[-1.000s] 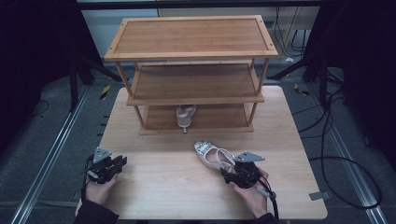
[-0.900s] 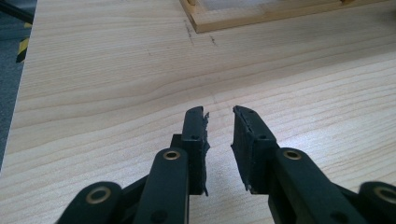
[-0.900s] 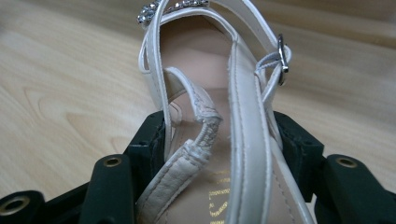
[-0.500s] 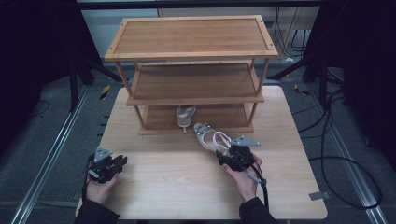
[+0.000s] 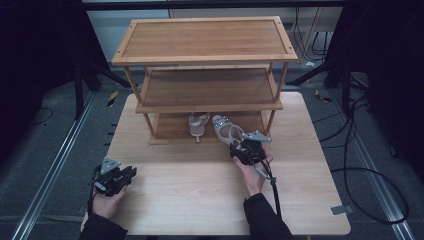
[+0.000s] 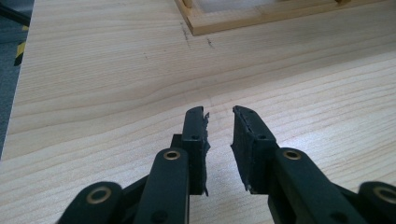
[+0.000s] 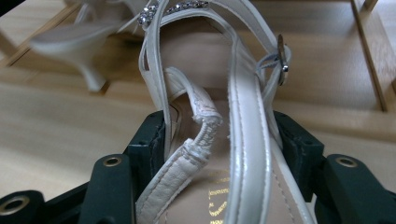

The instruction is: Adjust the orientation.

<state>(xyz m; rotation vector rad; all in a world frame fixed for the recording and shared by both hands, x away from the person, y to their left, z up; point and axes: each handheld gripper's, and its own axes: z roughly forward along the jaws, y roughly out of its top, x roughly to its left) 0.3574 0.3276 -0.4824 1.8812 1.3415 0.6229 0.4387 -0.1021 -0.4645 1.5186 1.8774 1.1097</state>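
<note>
A pale strappy heeled sandal [image 5: 226,131] has its toe over the front of the bottom shelf of a wooden three-level rack [image 5: 205,40]. My right gripper [image 5: 240,146] is shut on its heel end. In the right gripper view the jaws [image 7: 219,126] clamp both sides of the sandal [image 7: 245,93], whose straps and buckle run forward. The matching sandal [image 5: 198,125] stands on the bottom shelf just left of it, and is blurred at upper left in the right gripper view [image 7: 79,42]. My left gripper [image 5: 130,173] rests at the table's near left, its jaws [image 6: 219,114] slightly apart and holding nothing.
The rack stands at the far half of the light wooden table [image 5: 190,200]; its front right post [image 5: 272,117] is just right of the held sandal. The rack's base corner [image 6: 196,25] lies ahead of the left gripper. Dark floor, rails and cables surround the table.
My right gripper has carried the sandal away from the person, from mid-table to the front of the bottom shelf. The left gripper has stayed put.
</note>
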